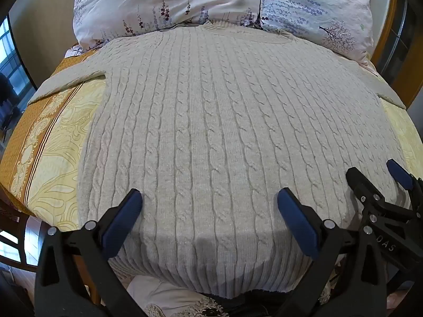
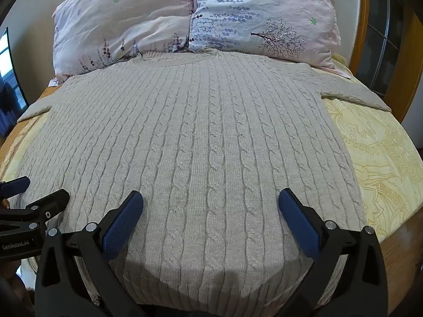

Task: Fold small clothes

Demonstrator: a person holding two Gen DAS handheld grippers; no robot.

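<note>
A cream cable-knit sweater (image 1: 211, 121) lies flat and face up on the bed, collar at the far end by the pillows, both sleeves spread out to the sides. It also fills the right wrist view (image 2: 201, 142). My left gripper (image 1: 208, 206) is open and empty above the sweater's hem, left of centre. My right gripper (image 2: 210, 206) is open and empty above the hem, right of centre. The right gripper also shows at the right edge of the left wrist view (image 1: 375, 182), and the left gripper at the left edge of the right wrist view (image 2: 37, 192).
Two floral pillows (image 1: 185, 2) (image 2: 259, 18) lie against the headboard past the collar. A yellow patterned bedsheet (image 1: 53, 158) (image 2: 383, 163) shows on both sides of the sweater. A wooden bed frame (image 2: 362, 21) runs on the right. The bed's near edge drops off under the hem.
</note>
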